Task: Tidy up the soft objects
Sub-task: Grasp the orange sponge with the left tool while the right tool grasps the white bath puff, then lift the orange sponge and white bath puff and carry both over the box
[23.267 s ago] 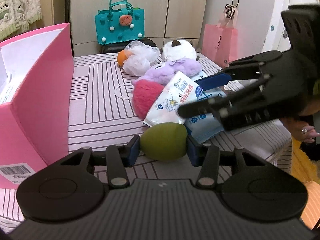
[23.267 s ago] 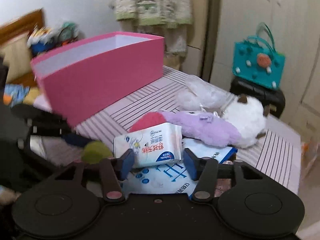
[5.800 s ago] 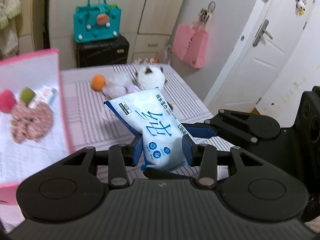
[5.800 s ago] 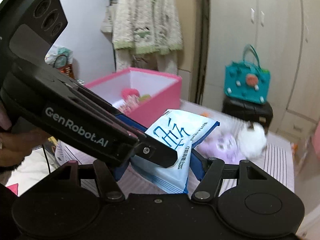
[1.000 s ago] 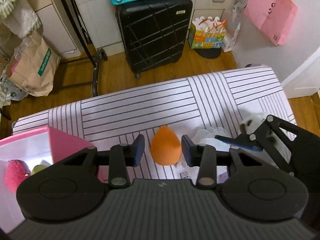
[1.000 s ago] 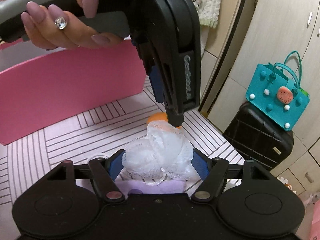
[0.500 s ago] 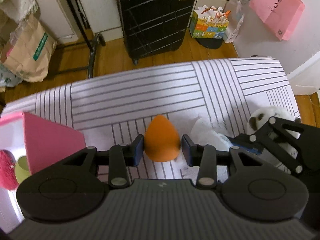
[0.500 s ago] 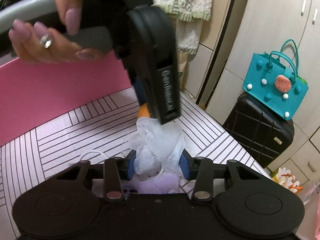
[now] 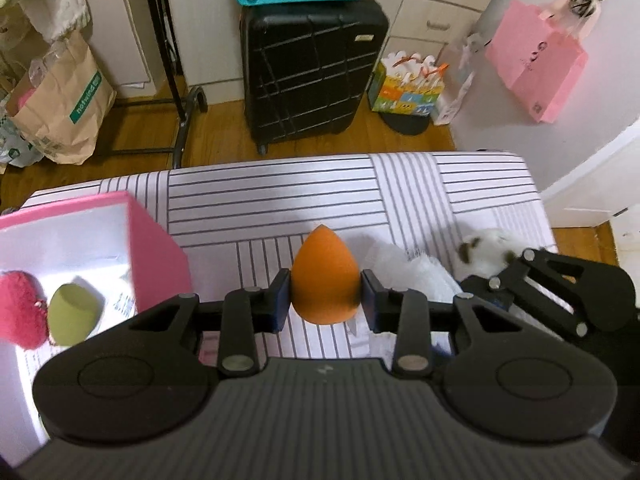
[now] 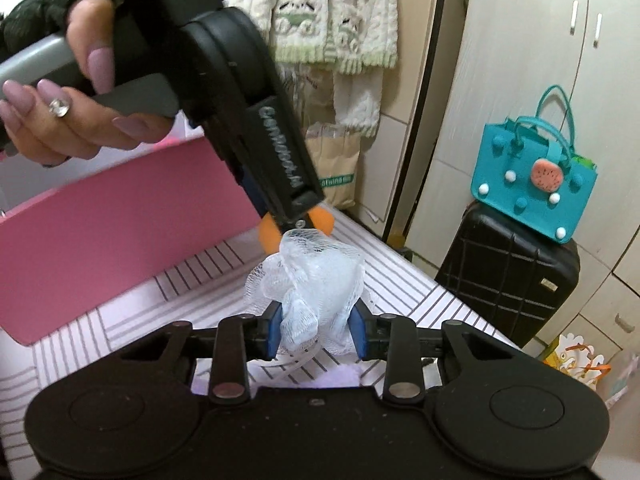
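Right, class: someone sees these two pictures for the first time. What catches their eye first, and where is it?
An orange egg-shaped sponge sits pinched in the left gripper, above the striped table. The right gripper is closing on a white mesh bath puff. To the left stands an open pink box holding a red pompom and a green sponge.

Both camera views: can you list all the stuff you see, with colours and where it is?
Sponge: one, orange, between left gripper's pads.
Bath pouf: one, white mesh, between right gripper's pads.
Box: one, pink, left on striped bed.
Green sponge: one, inside box.
Red puff: one, inside box.
Plush toy: one, white, right on bed.
Suitcase: one, black, floor.
Bag: one, teal, atop suitcase.
Left gripper: shut on sponge.
Right gripper: closing on pouf.
Hand: holds left gripper.
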A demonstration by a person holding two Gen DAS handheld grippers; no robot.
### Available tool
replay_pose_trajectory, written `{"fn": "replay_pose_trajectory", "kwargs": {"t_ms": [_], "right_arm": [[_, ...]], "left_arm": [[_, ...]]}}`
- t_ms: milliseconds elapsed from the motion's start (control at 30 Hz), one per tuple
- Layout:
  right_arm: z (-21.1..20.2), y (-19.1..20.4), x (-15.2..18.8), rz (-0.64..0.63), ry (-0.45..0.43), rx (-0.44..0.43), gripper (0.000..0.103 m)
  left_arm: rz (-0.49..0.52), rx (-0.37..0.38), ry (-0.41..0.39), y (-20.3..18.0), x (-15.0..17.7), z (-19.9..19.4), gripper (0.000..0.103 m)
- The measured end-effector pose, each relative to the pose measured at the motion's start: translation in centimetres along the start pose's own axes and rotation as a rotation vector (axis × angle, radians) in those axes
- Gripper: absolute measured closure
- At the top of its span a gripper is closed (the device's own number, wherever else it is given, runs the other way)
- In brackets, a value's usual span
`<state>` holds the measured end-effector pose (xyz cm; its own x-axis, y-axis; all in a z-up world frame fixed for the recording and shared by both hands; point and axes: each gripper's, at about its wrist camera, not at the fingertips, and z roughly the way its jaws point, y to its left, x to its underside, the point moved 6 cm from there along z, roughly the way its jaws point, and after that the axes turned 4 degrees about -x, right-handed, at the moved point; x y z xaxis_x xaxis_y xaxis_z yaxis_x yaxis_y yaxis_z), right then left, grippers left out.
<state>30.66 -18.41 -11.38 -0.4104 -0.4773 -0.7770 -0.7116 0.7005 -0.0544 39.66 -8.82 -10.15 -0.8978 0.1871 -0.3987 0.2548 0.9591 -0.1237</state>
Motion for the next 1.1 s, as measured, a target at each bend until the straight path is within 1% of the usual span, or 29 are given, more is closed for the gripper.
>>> {"fn": "replay_pose_trajectory", "kwargs": {"t_ms": [233,367,533,633,767,933,1100], "right_arm": [[-3.4,2.0,-0.7,0.006,-0.041,-0.013,0.065],[-5.3,3.0,-0.9,0.019,-0.049,-0.029,0.065],[-6.9,4.4,-0.9,0.046,-0.038,-0.073,0.066],[-7.7,5.3,-0.8,0.044,-0.039,-0.064,0.068],[-8.6,6.7,-0.7,0.038,-0.027,-0.075,0.07],[-10.1,8.0,-1.1,0.04,-0.013,-0.093,0.072],[-11.4,9.4,-1.4,0.043,-0.002,-0.123,0.073]], "left_arm": [[0.006,0.04,-0.056,-0.3,2.0,-4.0,0.068],[0.008,0.045,-0.076,-0.4,3.3,-6.1,0.068],[0.032,0.037,-0.086,-0.5,5.5,-8.4,0.068],[0.042,0.029,-0.088,-0.7,6.7,-9.4,0.068],[0.059,0.03,-0.101,-0.9,8.4,-10.8,0.068],[0.081,0.027,-0.132,-0.9,10.4,-13.0,0.068],[0.091,0.026,-0.178,-0.3,12.3,-15.9,0.067]]}}
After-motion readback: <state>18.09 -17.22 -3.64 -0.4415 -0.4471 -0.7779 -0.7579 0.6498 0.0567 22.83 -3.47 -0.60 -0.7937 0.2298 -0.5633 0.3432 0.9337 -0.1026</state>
